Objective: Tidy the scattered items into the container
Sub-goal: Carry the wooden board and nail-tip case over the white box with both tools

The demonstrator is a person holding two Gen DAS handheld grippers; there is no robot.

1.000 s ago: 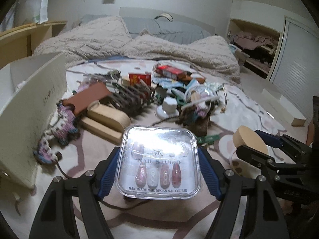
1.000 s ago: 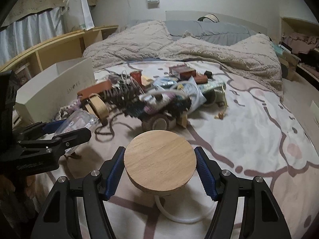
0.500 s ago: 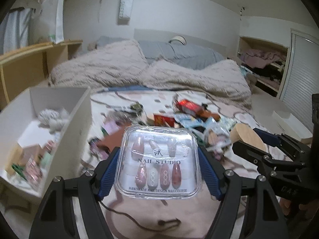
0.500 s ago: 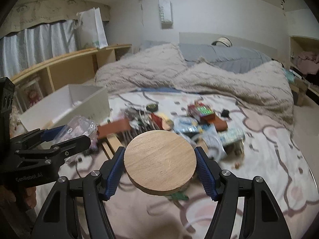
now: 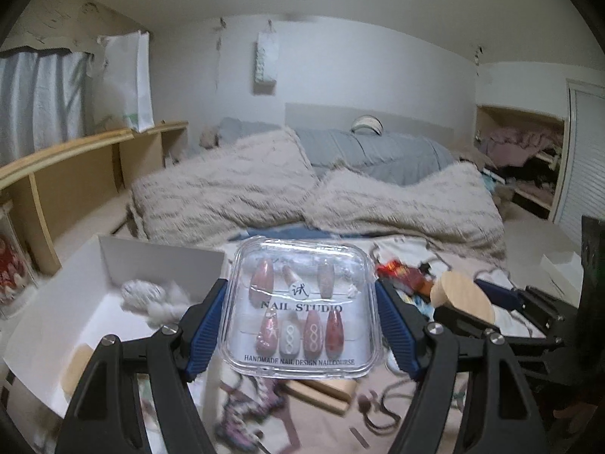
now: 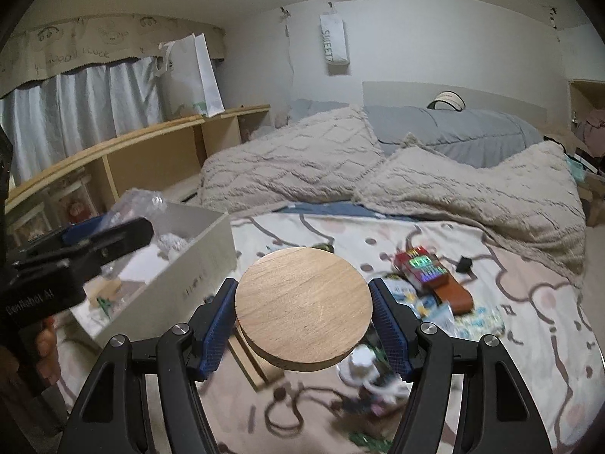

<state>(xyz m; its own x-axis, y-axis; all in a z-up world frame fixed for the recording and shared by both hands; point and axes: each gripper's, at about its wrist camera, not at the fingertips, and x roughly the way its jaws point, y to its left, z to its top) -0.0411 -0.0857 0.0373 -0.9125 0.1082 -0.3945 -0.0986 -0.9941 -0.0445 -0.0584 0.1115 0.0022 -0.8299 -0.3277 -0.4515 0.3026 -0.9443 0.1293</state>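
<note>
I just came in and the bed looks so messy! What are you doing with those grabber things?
A person is tidying up. The left gripper holds a clear box of fake nails, and the right gripper holds a round wooden disc. Both are lifted above the bed, near the white box on the left. More bits lie scattered on the bedspread.
</note>
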